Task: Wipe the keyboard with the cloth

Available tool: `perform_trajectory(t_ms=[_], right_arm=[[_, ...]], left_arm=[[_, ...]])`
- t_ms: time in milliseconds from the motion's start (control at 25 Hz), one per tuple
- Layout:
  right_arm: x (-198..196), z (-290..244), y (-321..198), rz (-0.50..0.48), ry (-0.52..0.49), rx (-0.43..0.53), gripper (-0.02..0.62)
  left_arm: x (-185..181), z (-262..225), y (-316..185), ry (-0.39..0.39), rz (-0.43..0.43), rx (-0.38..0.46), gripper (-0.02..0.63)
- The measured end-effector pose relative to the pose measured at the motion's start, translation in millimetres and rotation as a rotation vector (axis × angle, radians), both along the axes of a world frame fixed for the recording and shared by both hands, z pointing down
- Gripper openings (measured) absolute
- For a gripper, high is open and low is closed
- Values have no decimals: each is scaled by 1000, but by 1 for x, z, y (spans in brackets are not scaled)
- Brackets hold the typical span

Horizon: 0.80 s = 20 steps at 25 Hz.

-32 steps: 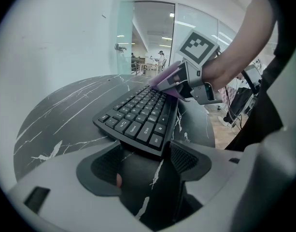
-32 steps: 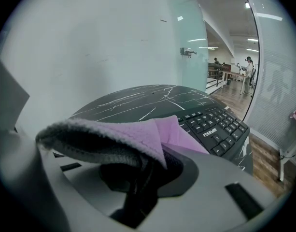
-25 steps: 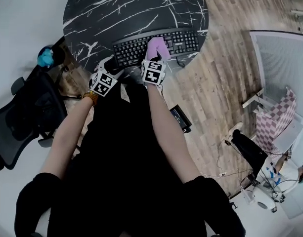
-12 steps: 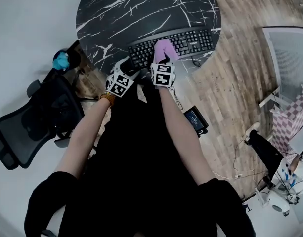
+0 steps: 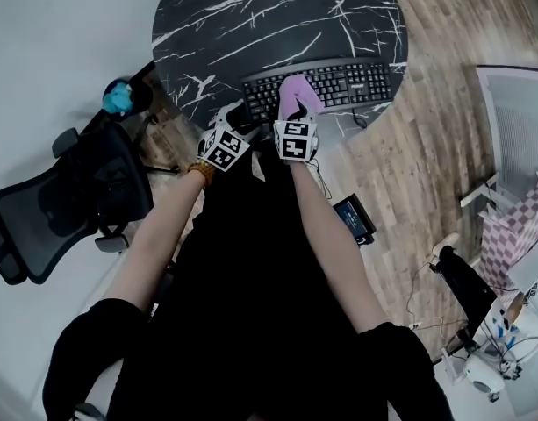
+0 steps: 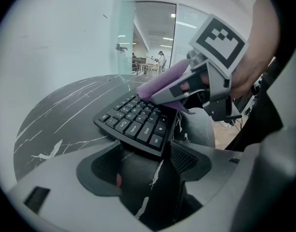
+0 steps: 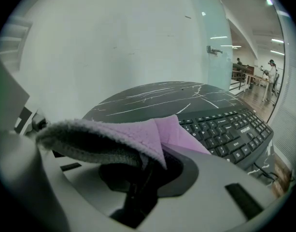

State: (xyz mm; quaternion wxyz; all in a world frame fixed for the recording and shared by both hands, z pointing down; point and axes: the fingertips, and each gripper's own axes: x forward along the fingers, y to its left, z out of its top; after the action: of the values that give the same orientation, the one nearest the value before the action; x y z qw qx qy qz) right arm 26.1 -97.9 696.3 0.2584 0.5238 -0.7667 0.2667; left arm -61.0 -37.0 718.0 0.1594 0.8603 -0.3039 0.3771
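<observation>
Head view: a black keyboard (image 5: 339, 82) is seen lying at the near edge of a round, black marbled bench (image 5: 251, 16), with a pink cloth (image 5: 297, 99) laid over its keys. The cloth is clamped in the right hand-held gripper (image 5: 296, 112), which is tilted down onto the keyboard. Compared with a second ago, the cloth has been carried along the key rows towards the keyboard's left end: then it covered the middle of the board, and now it lies left of the middle. The whole scene is also placed further right and higher in the picture than before.

The left hand-held gripper (image 5: 240, 117) is kept at the keyboard's left end, as in the earlier pictures. In the left gripper view its jaws are seen spread apart, with the keyboard's near corner lying at the mouth of the gap. Whether the pads touch the corner cannot be told. The cloth and the right hand-held gripper are seen there just above the keys further along.

In the right gripper view the jaws are closed on a fold of the cloth, which is draped over the left jaw and spread forward onto the keys.

A black office chair (image 5: 67, 200) is seen on the floor to the left of the bench, and a small dark device (image 5: 355, 217) lies on the wooden floor (image 5: 426, 147) to the right.
</observation>
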Motion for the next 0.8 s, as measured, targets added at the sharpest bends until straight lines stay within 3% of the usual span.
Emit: perform_trajectory(t_ms=[280,800], right_arm=[[-14,-3,5,-66,16,-2,83],[-59,-1,27,-374,81,18,83]], left_arm=[[-1,-1,-1,5,-6,9,311],[0,0,0,4,-9,3,311]])
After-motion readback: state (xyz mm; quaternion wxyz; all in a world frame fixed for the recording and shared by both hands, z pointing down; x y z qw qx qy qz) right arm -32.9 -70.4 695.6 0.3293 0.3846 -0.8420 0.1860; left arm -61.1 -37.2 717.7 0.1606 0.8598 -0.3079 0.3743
